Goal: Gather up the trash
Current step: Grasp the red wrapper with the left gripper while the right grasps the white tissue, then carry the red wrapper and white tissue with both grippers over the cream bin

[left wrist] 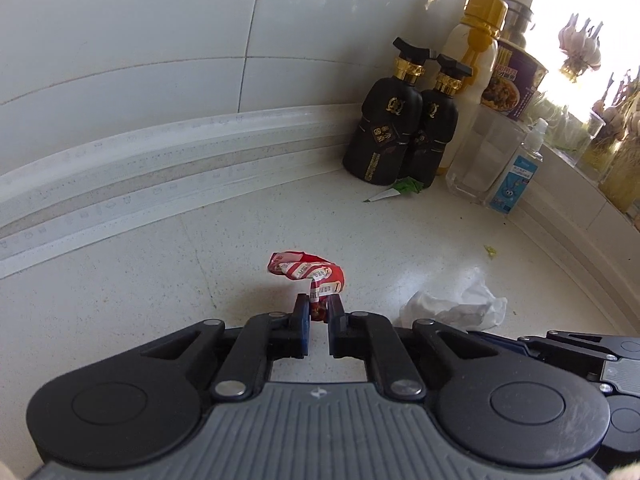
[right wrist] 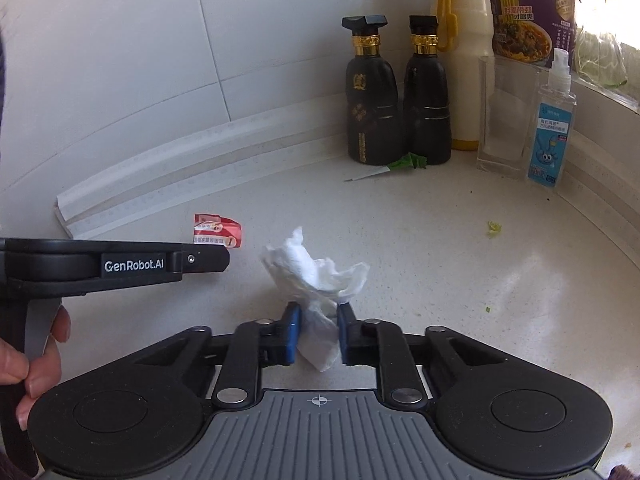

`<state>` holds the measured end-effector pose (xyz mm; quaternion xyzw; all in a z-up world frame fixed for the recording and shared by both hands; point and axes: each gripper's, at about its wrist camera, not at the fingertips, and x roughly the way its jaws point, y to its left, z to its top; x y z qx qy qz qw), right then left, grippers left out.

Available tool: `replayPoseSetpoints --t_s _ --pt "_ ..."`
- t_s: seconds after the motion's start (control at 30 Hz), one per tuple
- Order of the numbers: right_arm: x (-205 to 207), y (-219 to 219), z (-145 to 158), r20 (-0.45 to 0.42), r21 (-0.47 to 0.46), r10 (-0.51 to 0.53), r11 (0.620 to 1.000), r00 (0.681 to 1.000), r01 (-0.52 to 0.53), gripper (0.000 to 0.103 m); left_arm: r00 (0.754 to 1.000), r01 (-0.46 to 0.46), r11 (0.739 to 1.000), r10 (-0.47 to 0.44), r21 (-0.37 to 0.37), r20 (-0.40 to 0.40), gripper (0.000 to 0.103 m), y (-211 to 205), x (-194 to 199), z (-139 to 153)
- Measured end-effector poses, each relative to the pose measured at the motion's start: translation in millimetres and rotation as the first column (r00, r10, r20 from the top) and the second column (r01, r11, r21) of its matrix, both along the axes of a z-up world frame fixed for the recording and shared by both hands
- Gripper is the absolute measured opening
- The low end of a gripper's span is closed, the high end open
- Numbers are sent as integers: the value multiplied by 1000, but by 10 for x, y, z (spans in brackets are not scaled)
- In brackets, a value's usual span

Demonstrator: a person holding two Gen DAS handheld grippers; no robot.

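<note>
A crumpled red and white wrapper (left wrist: 308,274) lies on the pale speckled counter (left wrist: 140,292), and my left gripper (left wrist: 319,306) is shut on its near end. To its right lies a crumpled white tissue (left wrist: 456,306). In the right wrist view that white tissue (right wrist: 316,272) stands up between blue pads, with my right gripper (right wrist: 318,314) shut on its lower part. The red wrapper (right wrist: 218,232) shows at the left, past the left gripper's black body (right wrist: 120,266), which a hand (right wrist: 36,360) holds.
Two black bottles (right wrist: 396,92), a cream bottle with a yellow cap (right wrist: 464,52), a clear glass (right wrist: 506,116), a small spray bottle (right wrist: 554,120) and a purple noodle cup (right wrist: 528,16) crowd the back right corner. A green and white scrap (right wrist: 384,170) and small green bits (right wrist: 494,228) lie on the counter.
</note>
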<state>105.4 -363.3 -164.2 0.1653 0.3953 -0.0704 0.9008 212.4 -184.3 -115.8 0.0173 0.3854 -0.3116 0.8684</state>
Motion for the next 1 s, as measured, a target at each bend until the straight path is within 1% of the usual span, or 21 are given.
replayPoseSetpoints --t_s 0.23,0.5,0.73,1.0 --pt "-39 76 139 24 -13 11 1000 1000 -11 11 1000 6 1000 -6 1 19 7 59 -61 143" --pt "-100 243 395 49 -35 38 999 998 -36 11 999 -1 1000 1 0 33 7 205 -208 325" --pt "-180 465 584 68 -53 78 996 995 -75 11 999 -25 1000 25 -7 43 7 406 -369 448" --pt "-292 821 792 72 -67 149 987 986 -145 11 996 -72 997 72 -7 47 7 761 -523 549"
